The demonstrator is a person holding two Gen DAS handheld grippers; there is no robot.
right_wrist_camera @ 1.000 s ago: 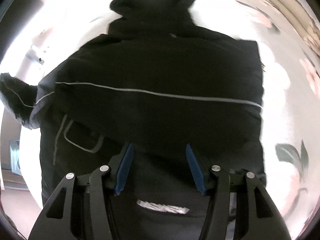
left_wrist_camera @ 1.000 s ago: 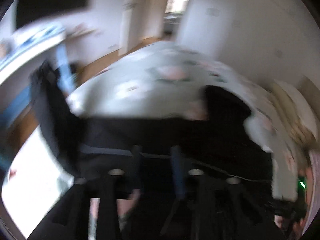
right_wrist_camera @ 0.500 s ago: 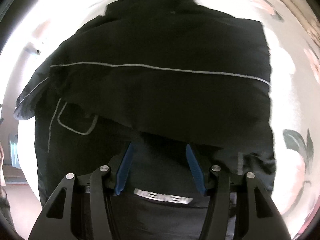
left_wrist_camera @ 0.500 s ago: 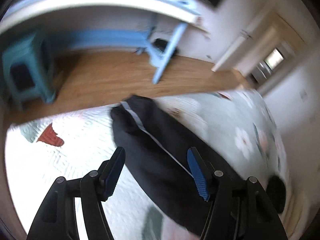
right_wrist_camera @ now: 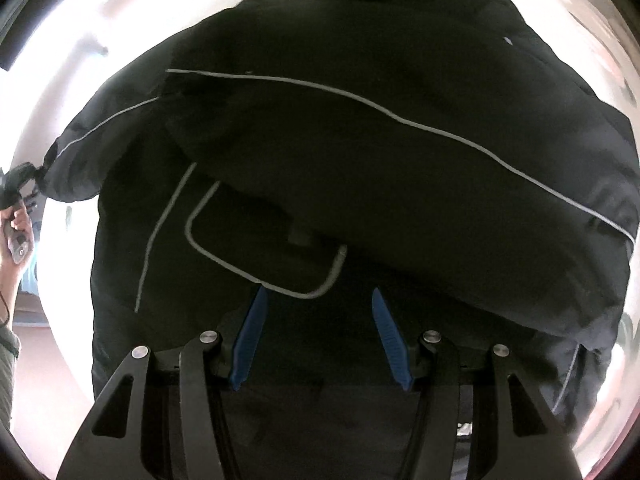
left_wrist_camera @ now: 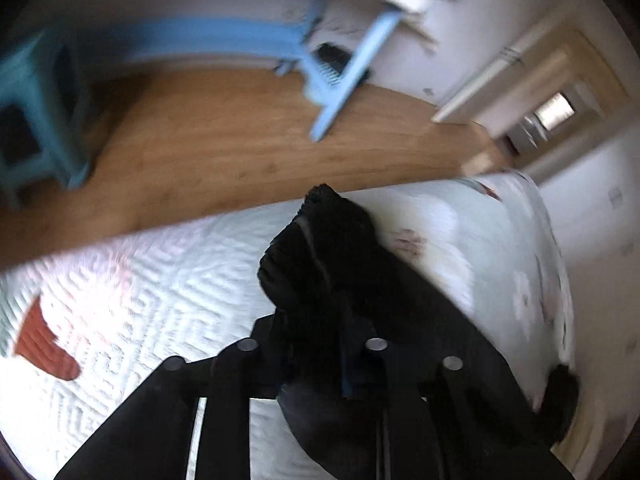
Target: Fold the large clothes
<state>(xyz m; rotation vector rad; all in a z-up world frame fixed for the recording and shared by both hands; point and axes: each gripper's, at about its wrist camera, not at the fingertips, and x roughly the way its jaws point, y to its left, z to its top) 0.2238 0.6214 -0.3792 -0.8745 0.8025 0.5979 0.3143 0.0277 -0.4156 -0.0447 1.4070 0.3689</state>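
Blue stool (left_wrist_camera: 40, 108) beyond quilted bed (left_wrist_camera: 160, 280)

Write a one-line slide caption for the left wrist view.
Left gripper shut on the black jacket's sleeve over a white quilted bedspread.

A home bedroom; a quilted floral bedspread (left_wrist_camera: 168, 280), wooden floor (left_wrist_camera: 224, 148), blue desk (left_wrist_camera: 344, 76) and stool (left_wrist_camera: 44, 108).
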